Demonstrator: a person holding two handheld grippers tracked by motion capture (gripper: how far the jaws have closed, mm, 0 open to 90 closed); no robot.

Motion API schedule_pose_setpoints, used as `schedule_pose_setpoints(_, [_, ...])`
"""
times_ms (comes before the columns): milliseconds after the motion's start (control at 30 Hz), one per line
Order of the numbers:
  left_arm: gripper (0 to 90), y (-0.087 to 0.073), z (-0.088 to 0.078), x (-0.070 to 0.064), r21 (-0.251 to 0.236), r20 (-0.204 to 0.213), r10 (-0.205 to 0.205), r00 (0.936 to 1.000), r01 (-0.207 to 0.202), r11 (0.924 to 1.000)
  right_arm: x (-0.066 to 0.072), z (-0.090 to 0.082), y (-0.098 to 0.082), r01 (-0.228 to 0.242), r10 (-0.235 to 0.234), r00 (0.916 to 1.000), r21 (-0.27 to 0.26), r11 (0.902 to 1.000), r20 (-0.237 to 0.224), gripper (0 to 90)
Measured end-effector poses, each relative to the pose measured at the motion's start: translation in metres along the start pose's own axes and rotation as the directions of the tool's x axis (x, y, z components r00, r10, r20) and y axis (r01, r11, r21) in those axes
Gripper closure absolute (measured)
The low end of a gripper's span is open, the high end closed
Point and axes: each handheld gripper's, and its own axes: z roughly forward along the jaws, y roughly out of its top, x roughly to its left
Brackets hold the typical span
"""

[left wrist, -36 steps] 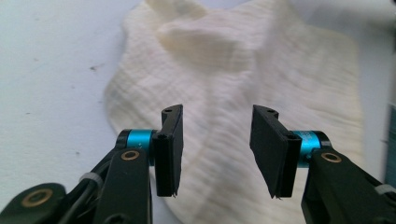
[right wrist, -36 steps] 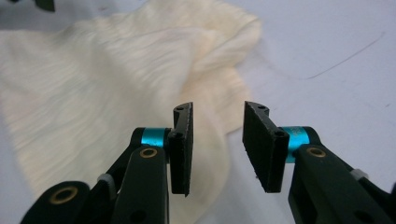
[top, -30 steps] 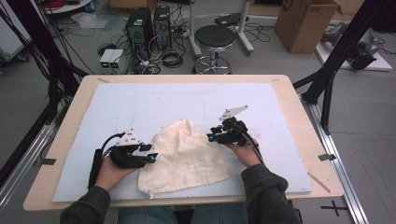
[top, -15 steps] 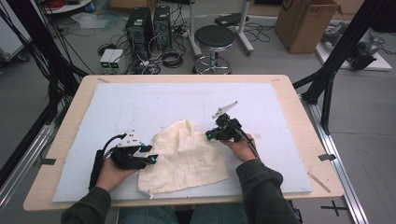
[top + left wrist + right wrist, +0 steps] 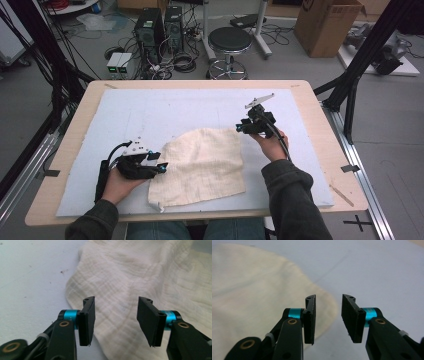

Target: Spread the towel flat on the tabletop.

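the cream-coloured, crinkled cotton cloth [image 5: 200,167] lies on the pale blue mat [image 5: 165,110] that covers the wooden bench [image 5: 320,120], toward the person's side, between the two hands. it looks already folded at least once: a rounded, doubled edge faces away from the person and a squarer, layered edge with a small tag corner sits at the near left. it is not yet a tidy packet, so i judge more folding or smoothing is left.

the left gripper [image 5: 115,320] rests at the cloth's left edge; its jaws have just been opening and stand apart over the fabric with nothing pinched. the right gripper [image 5: 328,318] hangs above the mat beside the cloth's rounded far-right corner; its jaws have just reopened, empty.

the fabric is soft, waffle-textured and lightly creased.
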Motion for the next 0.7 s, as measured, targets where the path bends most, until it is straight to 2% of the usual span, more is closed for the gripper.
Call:
schedule_pose_setpoints(100, [47.8,0.003,0.000,0.005,-0.008,-0.012,-0.018,0.9998,0.018,0.9998,0.015,-0.005,-0.010,0.046,-0.046,0.9963,-0.002,0.9989,-0.073,61.0])
schedule_pose_setpoints(133, [47.9,0.004,0.002,0.008,-0.015,-0.020,-0.032,0.9993,0.032,0.9994,0.020,-0.007,-0.012,0.048,-0.046,0.9940,0.021,0.9986,-0.099,59.0])
schedule_pose_setpoints(167, [47.9,0.006,0.003,0.010,-0.020,-0.032,-0.047,0.9984,0.046,0.9987,0.025,-0.009,-0.014,0.056,-0.054,0.9915,0.021,0.9982,-0.119,58.7])
schedule_pose_setpoints(233, [48.7,0.009,0.008,0.016,-0.032,-0.038,-0.066,0.9971,0.065,0.9974,0.038,-0.015,-0.022,0.092,-0.097,0.9863,-0.041,0.9949,-0.134,59.6])
schedule_pose_setpoints(267, [49.0,0.013,0.013,0.019,-0.015,-0.050,-0.069,0.9964,0.068,0.9976,0.041,-0.016,-0.024,0.095,-0.101,0.9830,-0.044,0.9945,-0.154,58.3])
schedule_pose_setpoints(333, [48.0,0.019,0.022,0.021,-0.001,-0.058,-0.070,0.9959,0.070,0.9976,0.051,-0.016,-0.031,0.109,-0.119,0.9693,-0.058,0.9924,-0.215,56.5])
schedule_pose_setpoints(433, [45.4,0.027,0.033,0.022,0.004,-0.050,-0.078,0.9957,0.078,0.9969,0.065,-0.014,-0.040,0.136,-0.148,0.9520,-0.063,0.9887,-0.268,53.8])
schedule_pose_setpoints(500, [42.9,0.032,0.043,0.024,0.028,-0.058,-0.082,0.9950,0.083,0.9961,0.070,-0.010,-0.047,0.160,-0.171,0.9424,-0.062,0.9851,-0.287,52.5])
schedule_pose_setpoints(567, [43.5,0.034,0.050,0.025,0.046,-0.073,-0.088,0.9934,0.092,0.9948,0.072,-0.004,-0.054,0.185,-0.185,0.9385,-0.029,0.9824,-0.291,55.3])
schedule_pose_setpoints(600, [46.5,0.035,0.052,0.025,0.067,-0.074,-0.090,0.9932,0.095,0.9933,0.073,-0.002,-0.057,0.198,-0.193,0.9395,-0.011,0.9802,-0.283,61.6])
schedule_pose_setpoints(667, [65.5,0.037,0.054,0.023,0.091,-0.075,-0.069,0.9948,0.076,0.9929,0.072,0.001,-0.063,0.206,-0.191,0.9340,0.019,0.9783,-0.302,76.3])
schedule_pose_setpoints(700, [75.9,0.037,0.054,0.021,0.094,-0.076,-0.059,0.9954,0.066,0.9934,0.073,0.001,-0.064,0.213,-0.194,0.9329,0.029,0.9767,-0.303,80.6])
